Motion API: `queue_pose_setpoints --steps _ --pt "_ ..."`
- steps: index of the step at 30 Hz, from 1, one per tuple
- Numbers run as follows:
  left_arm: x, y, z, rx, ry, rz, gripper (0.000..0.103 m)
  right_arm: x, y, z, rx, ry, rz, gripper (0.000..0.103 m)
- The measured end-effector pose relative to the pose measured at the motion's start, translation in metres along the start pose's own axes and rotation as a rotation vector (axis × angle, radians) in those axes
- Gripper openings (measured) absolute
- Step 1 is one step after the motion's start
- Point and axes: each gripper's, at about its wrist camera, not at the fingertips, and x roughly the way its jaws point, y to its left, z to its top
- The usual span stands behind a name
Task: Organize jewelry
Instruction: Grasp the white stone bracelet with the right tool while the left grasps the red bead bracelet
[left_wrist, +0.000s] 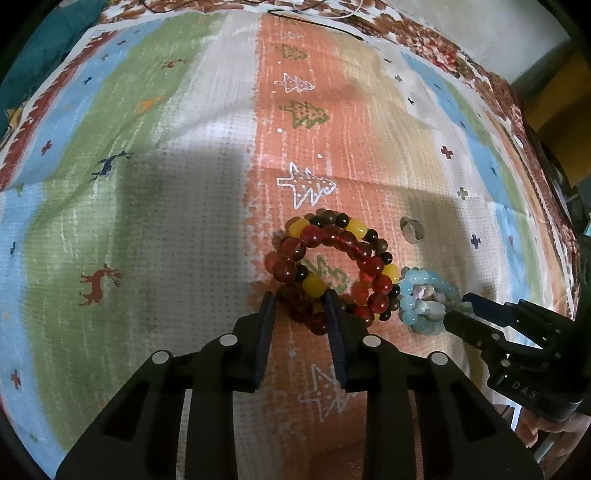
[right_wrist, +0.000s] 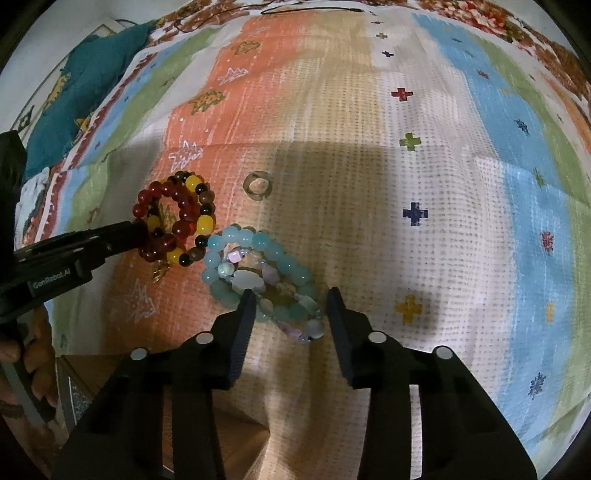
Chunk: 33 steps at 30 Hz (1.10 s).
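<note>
Left claw (left_wrist: 300, 301) pinching red-and-yellow bracelets (left_wrist: 328, 258), right claw (right_wrist: 291, 297) spread astride blue bracelets (right_wrist: 258, 273): light, floppy, slippery beads, best nipped across one strand.

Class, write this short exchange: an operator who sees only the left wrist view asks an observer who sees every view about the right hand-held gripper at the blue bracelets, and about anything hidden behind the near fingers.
Operator: Does the right one straddle the blue pile?
Observer: Yes. The right hand-held gripper has the blue bracelets between its fingers, with one finger looking clear of the beads.
Operator: What do my fingers hide?
Observer: A small gold charm beside the red and yellow bracelets.
</note>
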Motion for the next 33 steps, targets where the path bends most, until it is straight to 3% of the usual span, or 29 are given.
queue_pose_setpoints --steps 4,5,12,14,15,27,33 --pt "0.001 0.0 -0.001 0.009 -0.001 0.01 0.018 -0.002 0.002 -0.001 -0.011 -0.003 0.005 0.027" --pt "0.001 0.001 -0.001 0.006 0.0 0.007 0.018 -0.002 0.001 -0.001 -0.005 -0.007 -0.002 0.019" --pt "-0.001 0.002 -0.001 -0.002 -0.001 0.005 0.015 -0.004 0.002 -0.002 -0.013 -0.009 -0.004 0.018" --pt "-0.005 0.002 -0.001 -0.005 -0.008 0.006 0.001 -0.006 0.003 -0.002 -0.02 -0.011 -0.005 0.018" --pt "-0.007 0.001 0.0 -0.007 -0.009 0.004 0.0 -0.007 0.003 -0.002 -0.026 -0.014 -0.008 0.018" --pt "-0.017 0.001 0.002 -0.018 -0.024 -0.006 0.0 -0.02 0.014 -0.006 -0.061 -0.036 -0.01 0.018" --pt "-0.014 0.006 0.004 -0.033 -0.028 -0.002 0.009 -0.018 0.016 -0.006 -0.067 -0.03 -0.01 0.018"
